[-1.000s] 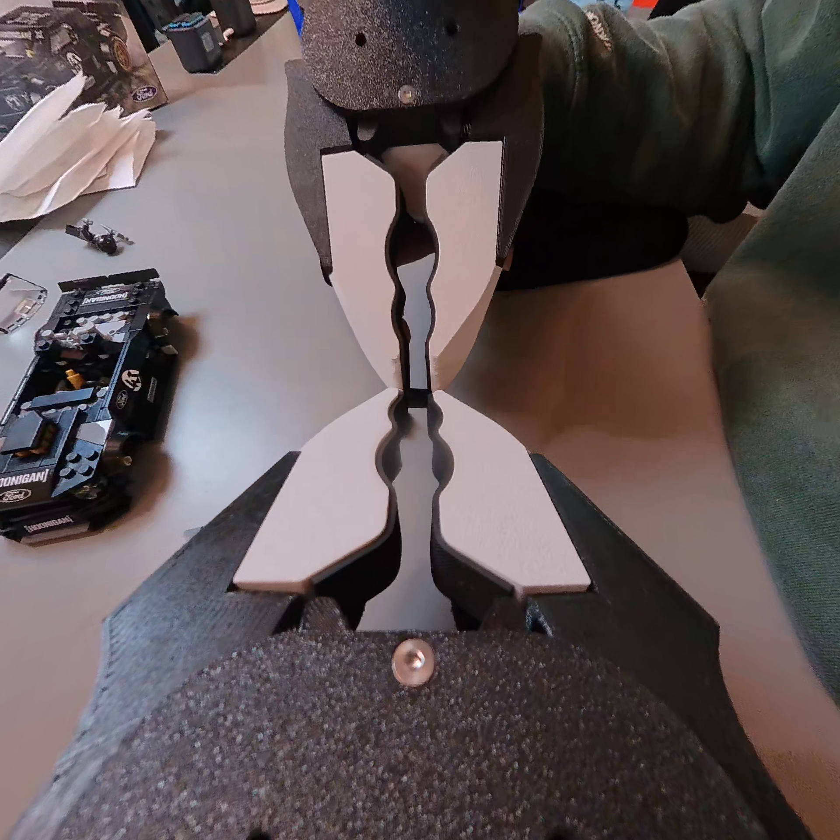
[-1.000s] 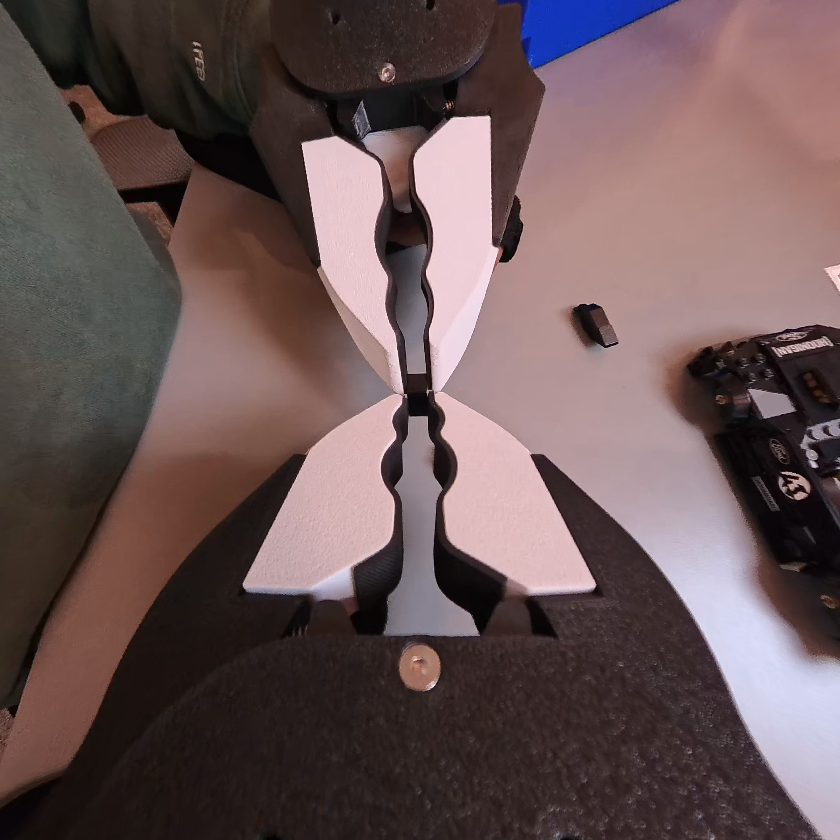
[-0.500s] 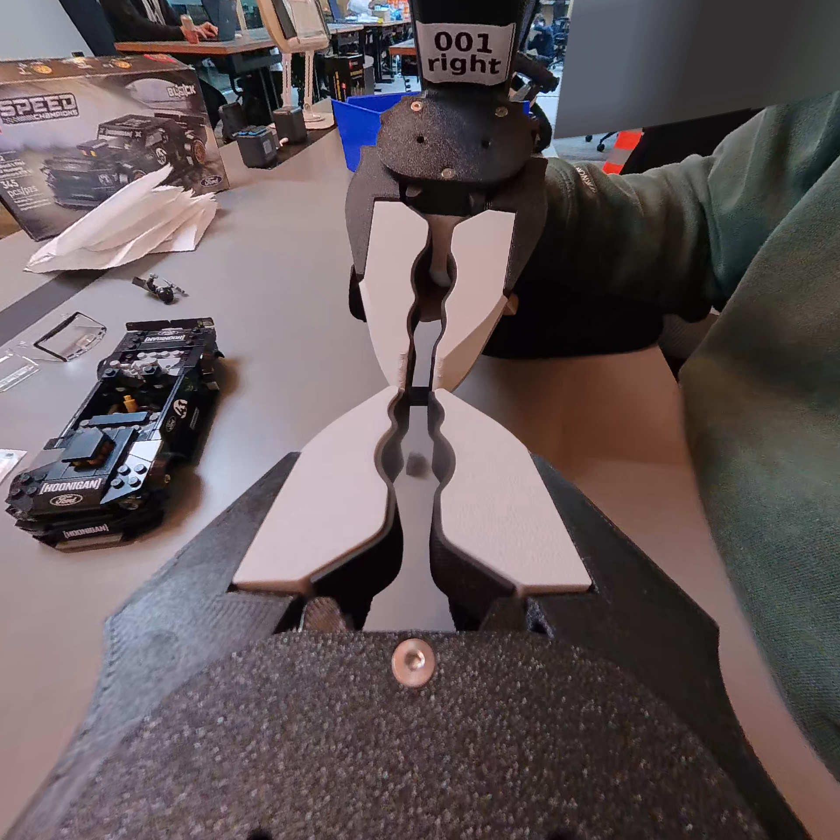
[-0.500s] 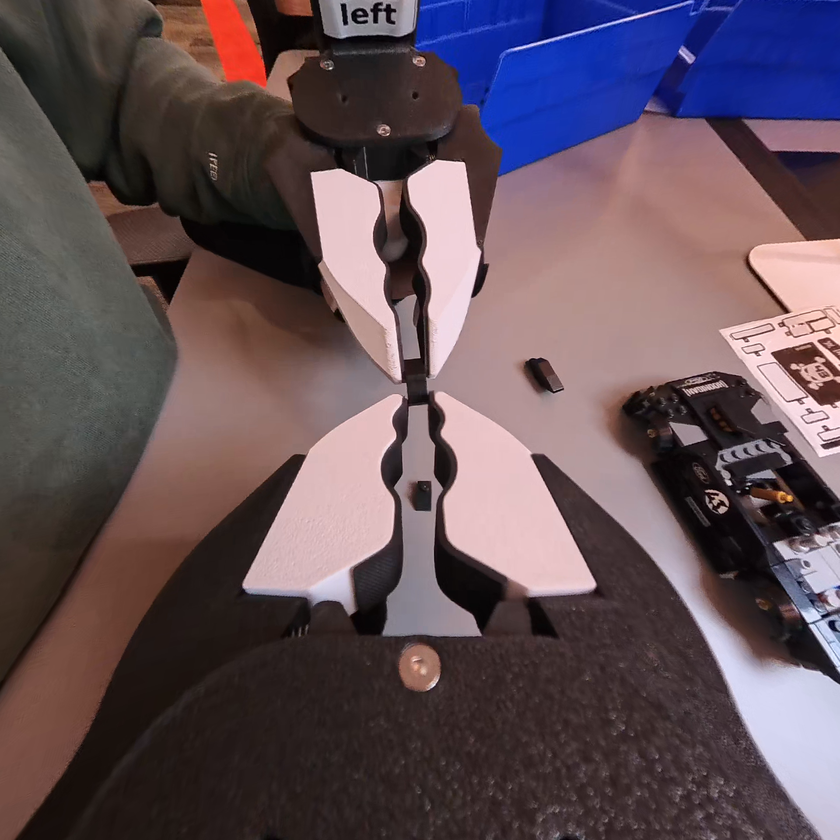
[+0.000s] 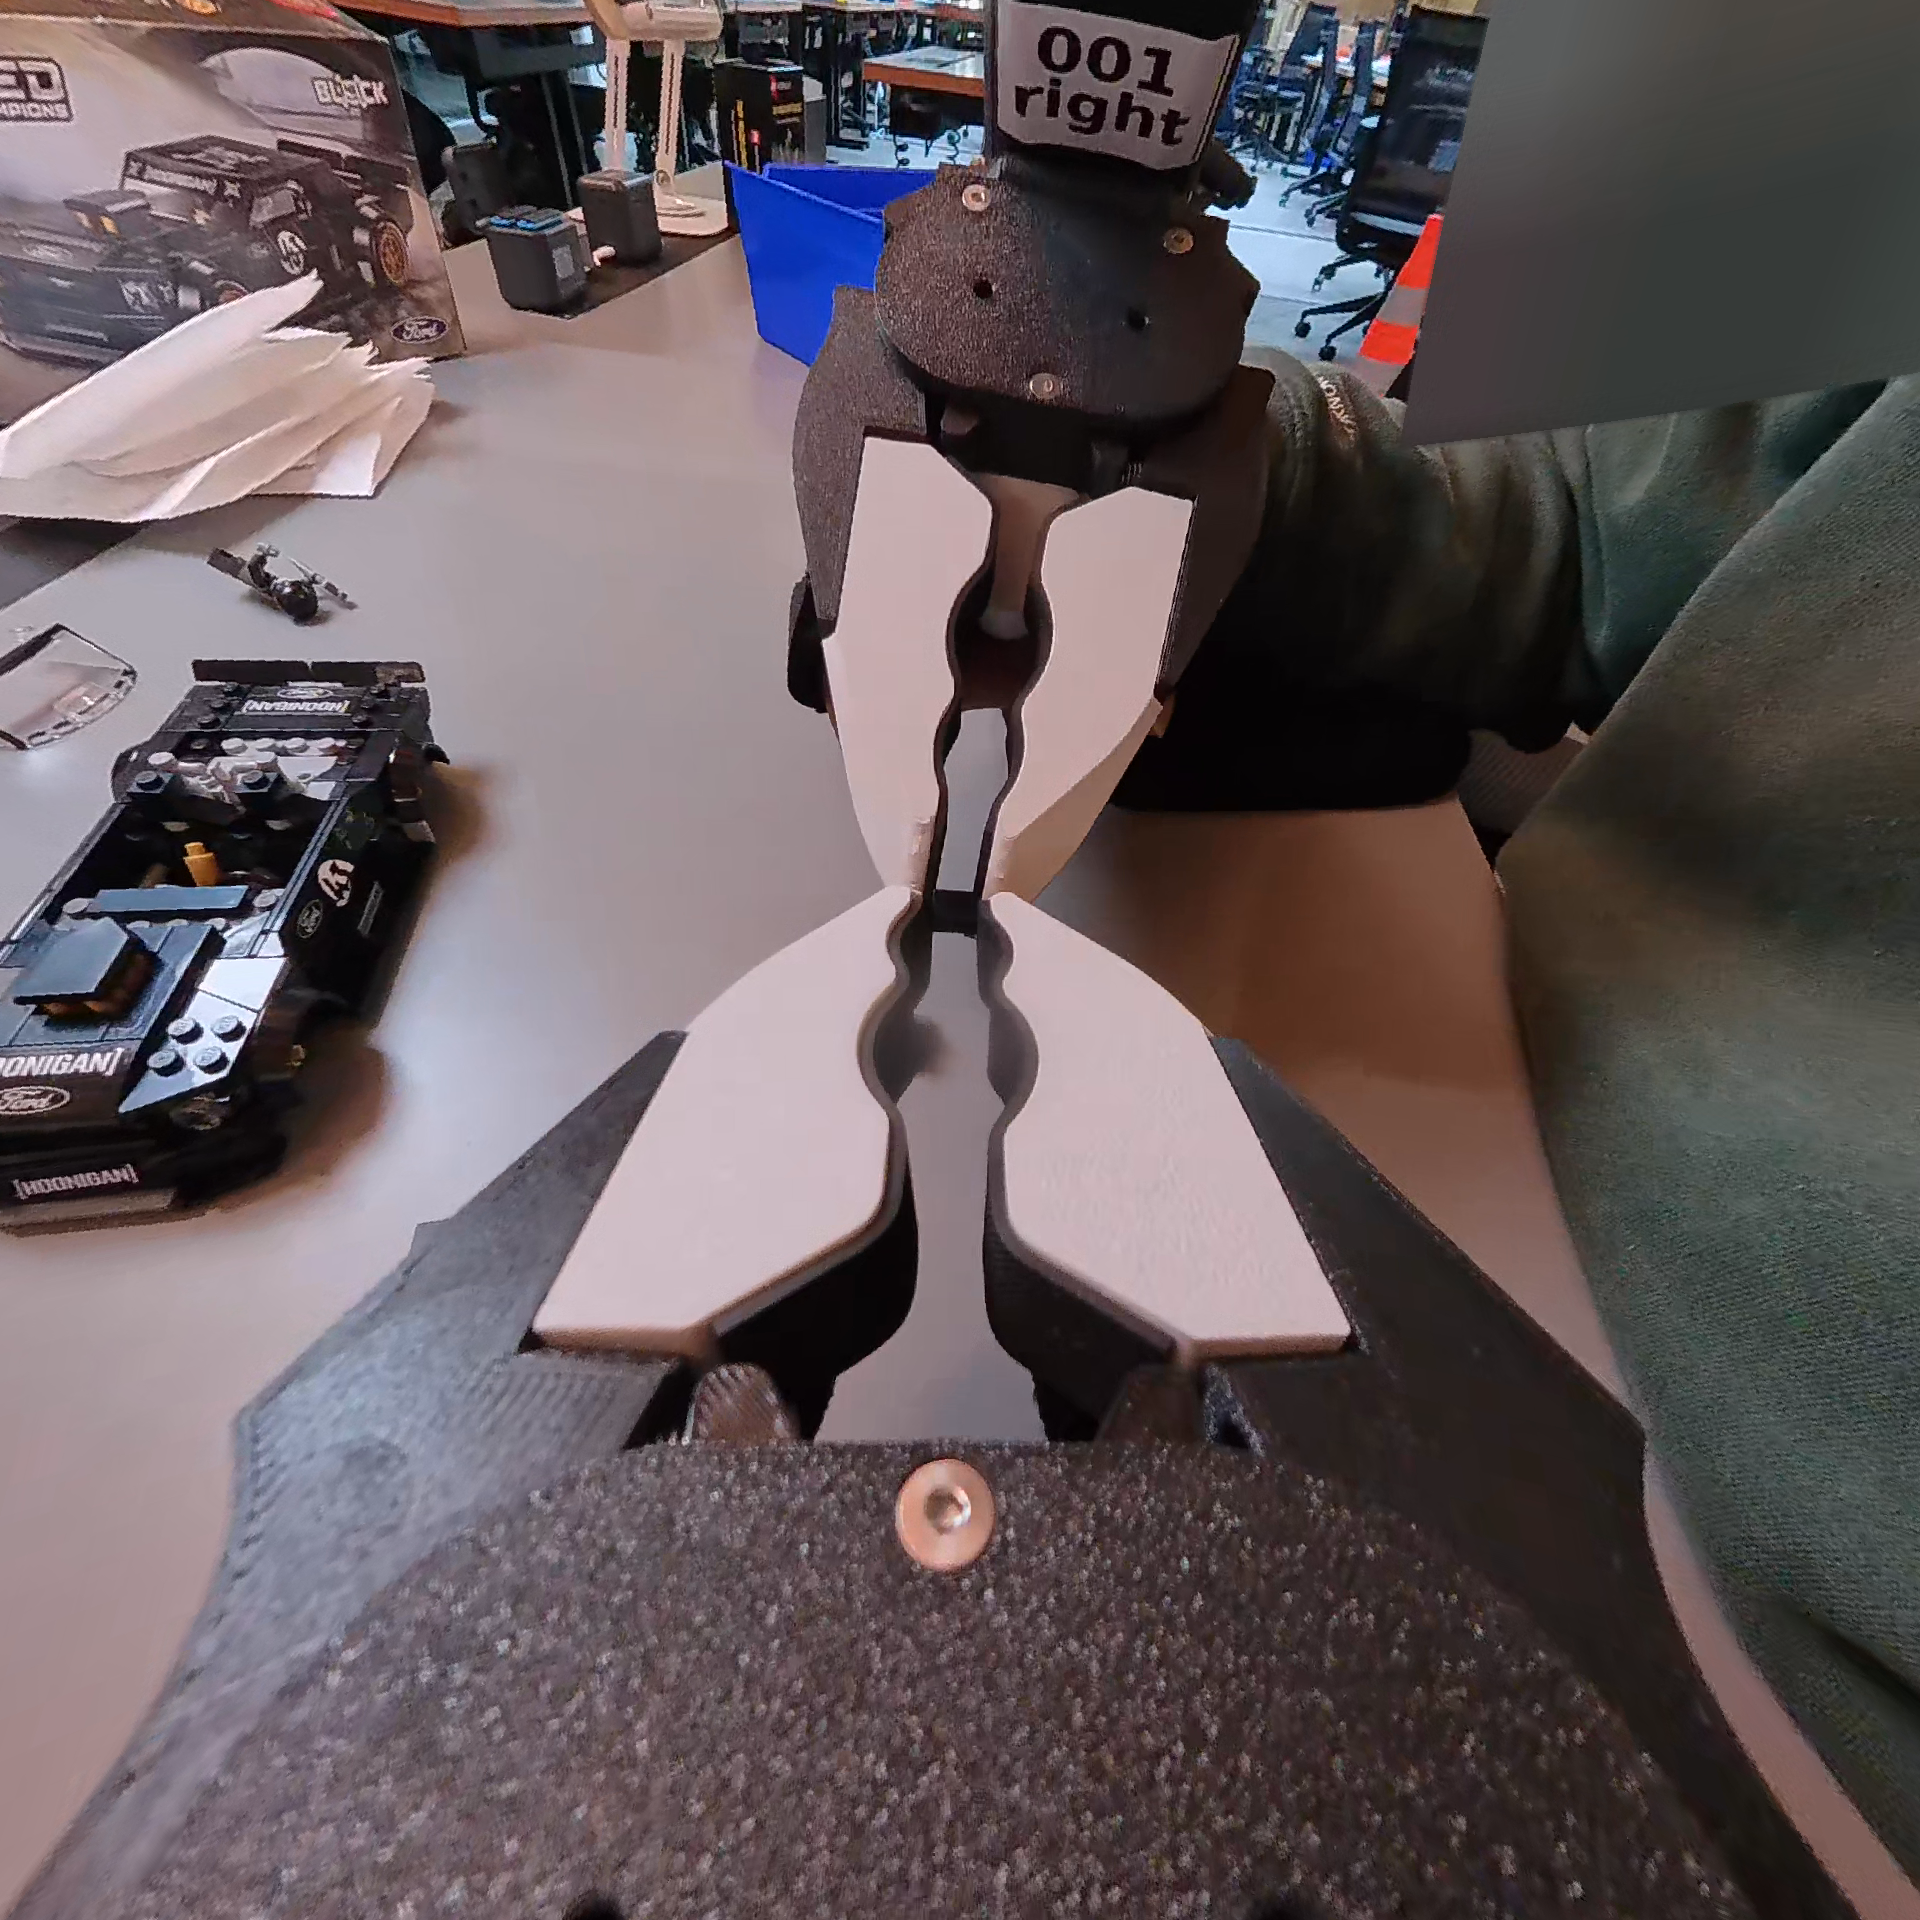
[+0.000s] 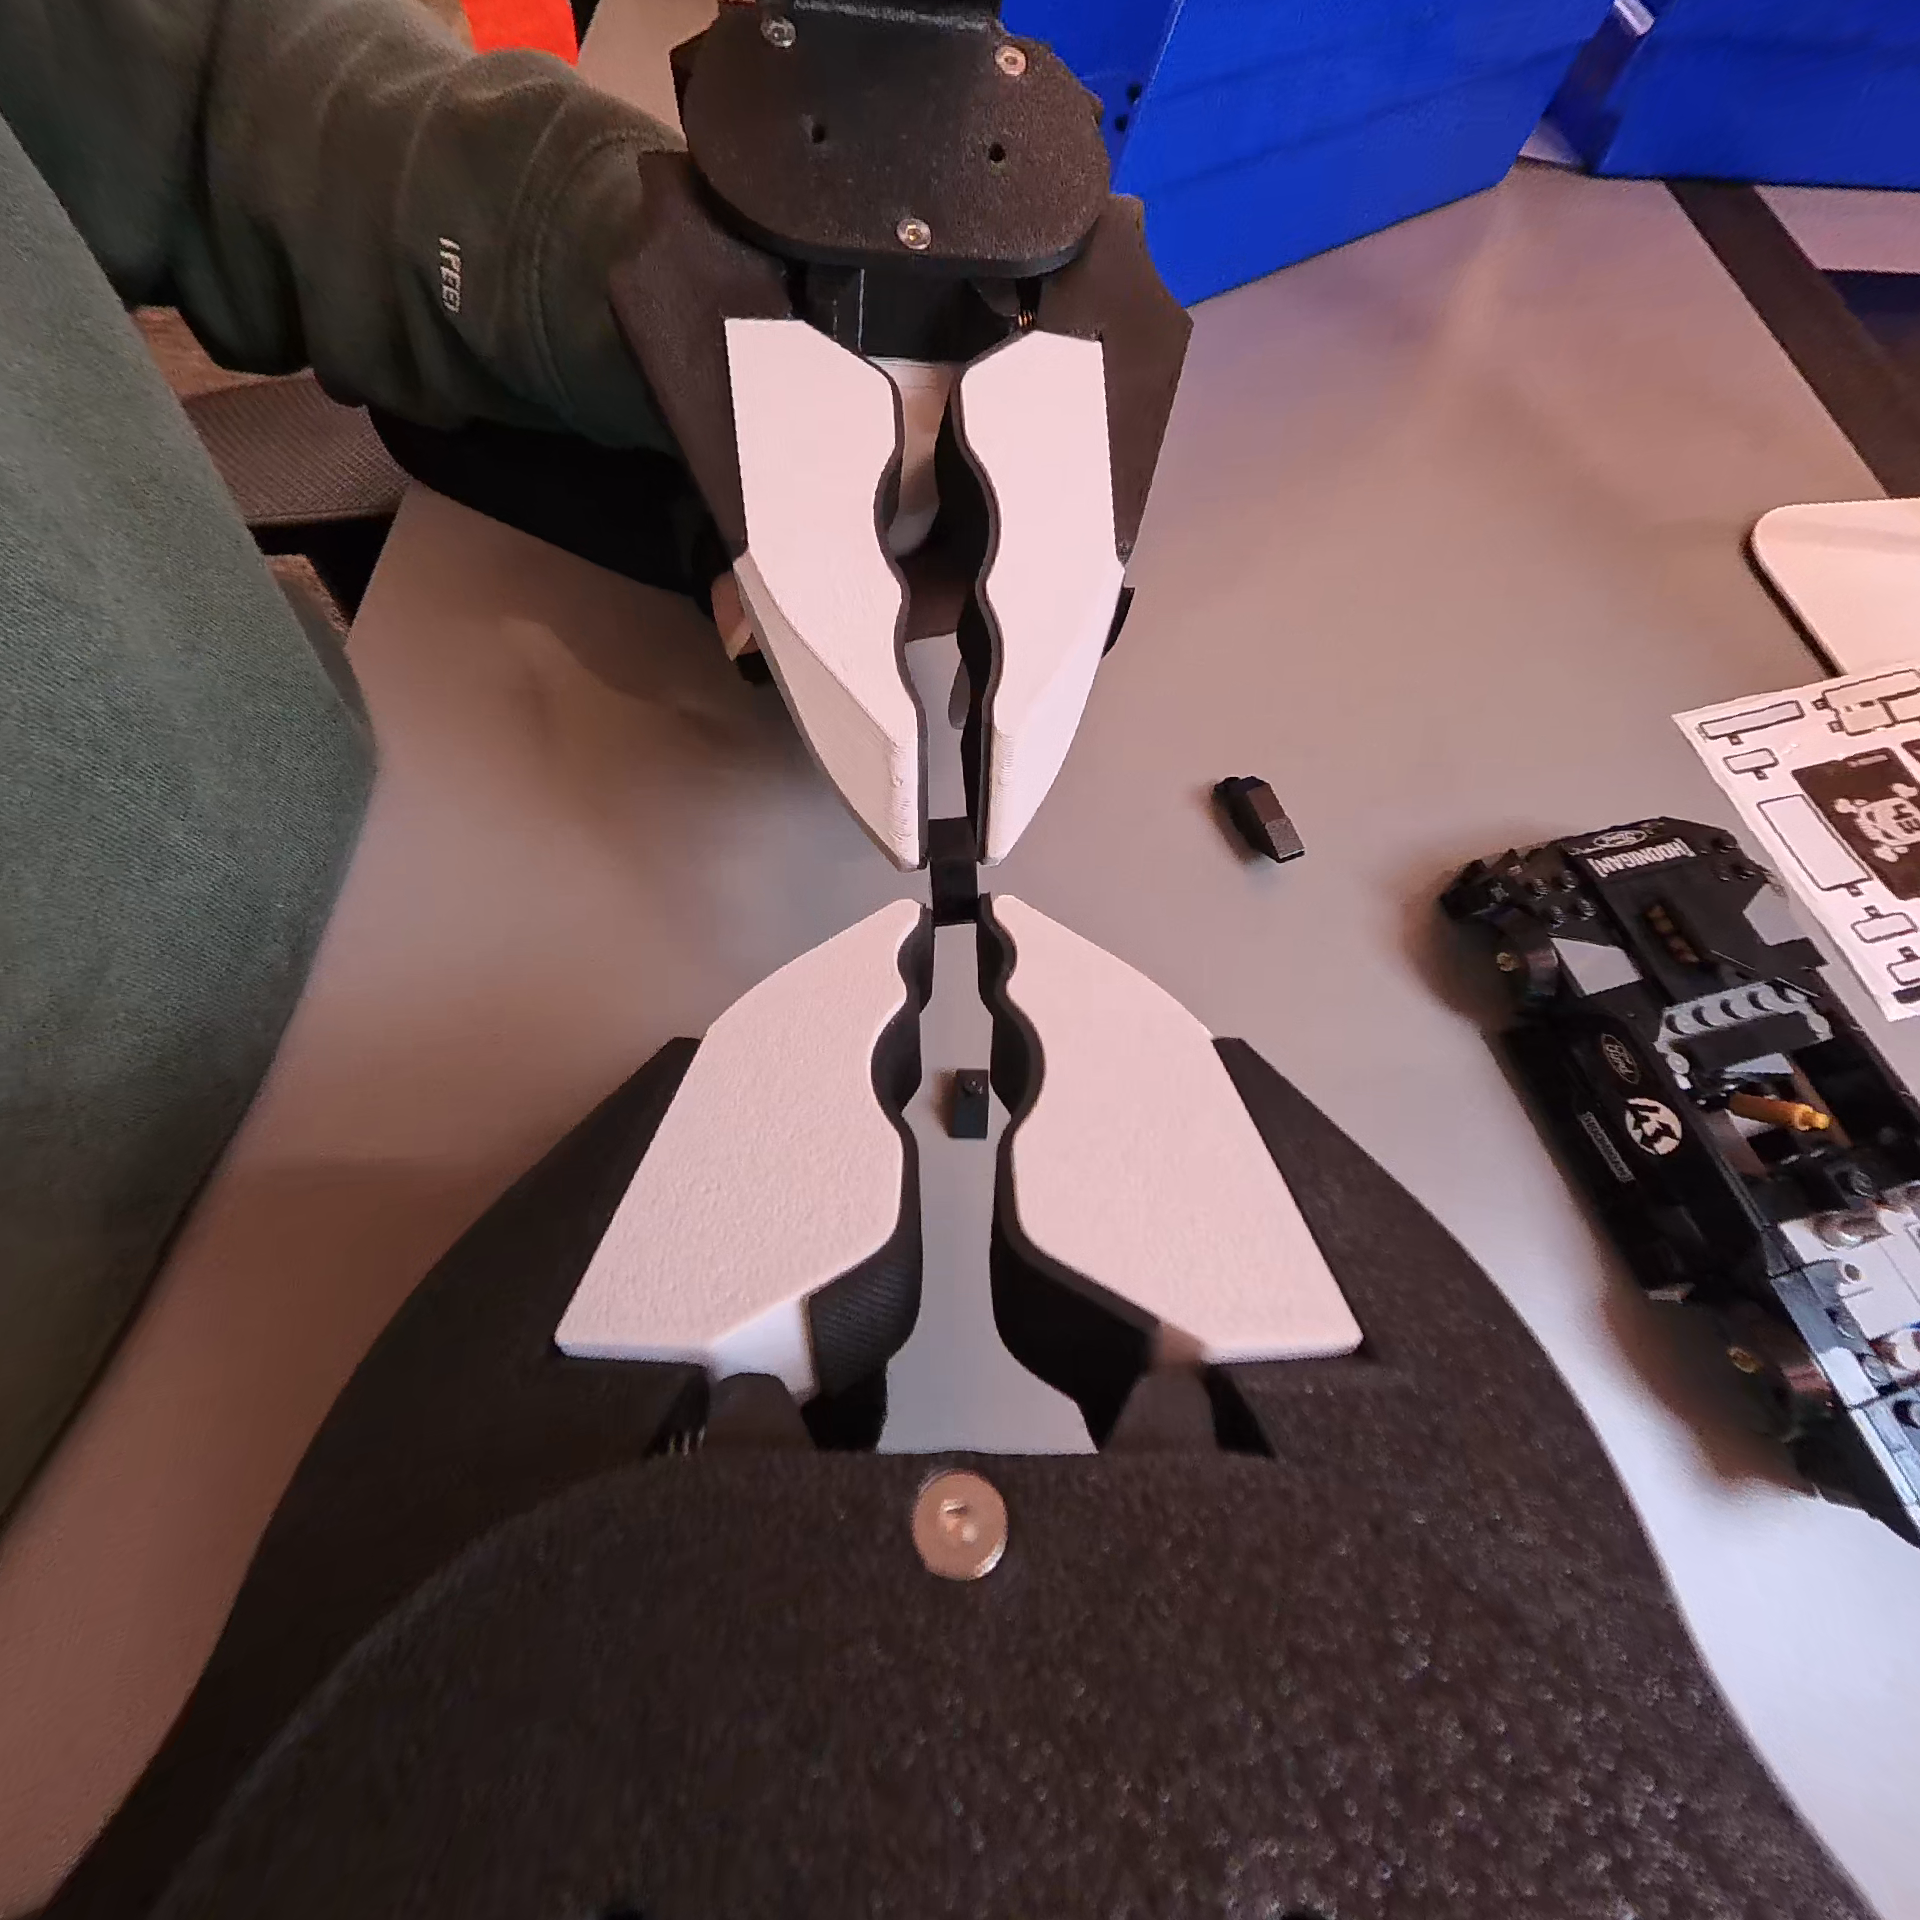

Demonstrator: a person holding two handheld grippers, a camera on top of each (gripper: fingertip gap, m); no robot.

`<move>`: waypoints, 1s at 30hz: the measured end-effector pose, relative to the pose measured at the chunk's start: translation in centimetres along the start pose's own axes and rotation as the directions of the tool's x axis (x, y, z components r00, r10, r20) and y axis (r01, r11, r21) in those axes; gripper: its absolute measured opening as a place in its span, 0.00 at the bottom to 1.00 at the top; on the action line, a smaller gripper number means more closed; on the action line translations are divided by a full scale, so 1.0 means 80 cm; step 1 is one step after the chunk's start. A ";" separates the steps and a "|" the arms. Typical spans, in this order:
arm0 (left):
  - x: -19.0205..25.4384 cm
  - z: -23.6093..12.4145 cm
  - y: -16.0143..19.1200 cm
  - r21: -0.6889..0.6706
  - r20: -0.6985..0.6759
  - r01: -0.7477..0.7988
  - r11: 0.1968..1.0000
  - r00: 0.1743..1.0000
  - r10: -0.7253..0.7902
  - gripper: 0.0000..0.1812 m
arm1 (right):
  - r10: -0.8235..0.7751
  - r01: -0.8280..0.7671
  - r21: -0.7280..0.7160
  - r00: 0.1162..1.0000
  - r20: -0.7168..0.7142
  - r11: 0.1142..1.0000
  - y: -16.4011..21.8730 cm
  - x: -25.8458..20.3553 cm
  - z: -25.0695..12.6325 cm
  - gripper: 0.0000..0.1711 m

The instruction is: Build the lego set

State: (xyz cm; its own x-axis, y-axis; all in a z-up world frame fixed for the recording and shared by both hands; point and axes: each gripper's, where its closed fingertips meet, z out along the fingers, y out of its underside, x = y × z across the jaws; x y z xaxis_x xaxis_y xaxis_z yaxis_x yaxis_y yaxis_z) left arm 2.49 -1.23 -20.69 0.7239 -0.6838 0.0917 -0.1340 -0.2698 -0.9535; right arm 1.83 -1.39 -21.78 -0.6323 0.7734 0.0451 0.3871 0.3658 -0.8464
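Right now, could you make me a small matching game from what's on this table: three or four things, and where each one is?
Things:
1. small black piece
2. tiny black brick
3. black wedge piece
4. sticker sheet

Places:
A. loose on the table, left of the black car
B. beyond the car
C. pinched between both grippers' tips
D. on the table under the right gripper

Pairs: 1-C, 2-D, 3-A, 4-B

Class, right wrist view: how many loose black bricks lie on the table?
2: a sloped brick left of the car; a tiny brick seen between the near fingers. Others may be hidden.
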 end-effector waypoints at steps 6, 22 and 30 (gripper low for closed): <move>0.000 0.002 0.004 -0.011 -0.005 0.012 1.000 1.000 -0.012 0.05 | -0.009 0.009 -0.023 1.000 -0.006 1.000 0.004 0.000 0.002 0.05; -0.003 0.007 0.008 -0.052 0.011 -0.024 0.998 1.000 0.025 0.05 | -0.002 0.002 -0.033 1.000 -0.005 0.999 0.008 0.001 0.000 0.04; -0.011 0.012 0.013 -0.086 0.016 -0.028 0.996 0.999 0.030 0.05 | 0.007 -0.011 -0.127 1.000 -0.029 0.992 0.039 0.010 -0.007 0.11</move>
State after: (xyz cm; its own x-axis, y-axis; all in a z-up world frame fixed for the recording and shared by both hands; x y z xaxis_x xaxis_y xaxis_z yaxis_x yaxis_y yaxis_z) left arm 2.34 -0.27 -21.99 0.7305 -0.6804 0.0585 -0.2122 -0.3076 -0.9275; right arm 2.87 0.67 -24.06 -0.6101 0.7905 0.0541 0.4758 0.4201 -0.7727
